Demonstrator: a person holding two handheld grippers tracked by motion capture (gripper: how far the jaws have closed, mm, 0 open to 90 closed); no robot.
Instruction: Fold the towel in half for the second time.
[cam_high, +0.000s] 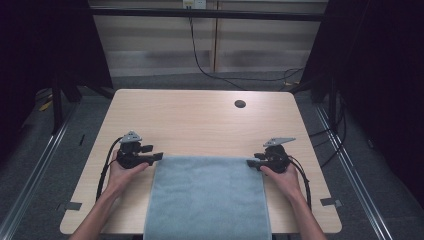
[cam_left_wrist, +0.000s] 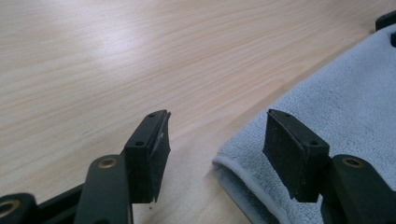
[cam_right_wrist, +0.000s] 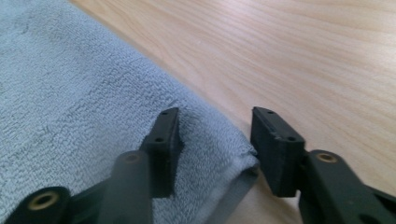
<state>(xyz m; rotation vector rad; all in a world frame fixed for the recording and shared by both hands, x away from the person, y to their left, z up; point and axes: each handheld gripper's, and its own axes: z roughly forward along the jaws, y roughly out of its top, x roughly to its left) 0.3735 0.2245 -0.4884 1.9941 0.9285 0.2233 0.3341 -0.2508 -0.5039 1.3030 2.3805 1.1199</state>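
Observation:
A grey-blue towel (cam_high: 207, 195) lies flat on the near half of the wooden table (cam_high: 200, 120) and hangs over its front edge. My left gripper (cam_high: 157, 157) sits low at the towel's far left corner. In the left gripper view its jaws (cam_left_wrist: 215, 128) stand open with the hemmed corner (cam_left_wrist: 233, 165) lying between them, untouched by the pads. My right gripper (cam_high: 251, 163) sits at the far right corner. In the right gripper view it (cam_right_wrist: 215, 128) is open astride that corner (cam_right_wrist: 243, 163): one pad (cam_right_wrist: 168, 140) stands over the towel (cam_right_wrist: 70, 93), the other (cam_right_wrist: 275, 144) over bare wood.
A dark round cable hole (cam_high: 240, 104) sits near the table's far right. Bare wood stretches behind the towel. Tape strips (cam_high: 73, 205) mark the front corners. Black cables (cam_high: 210, 70) run over the floor behind the table, and dark curtains flank both sides.

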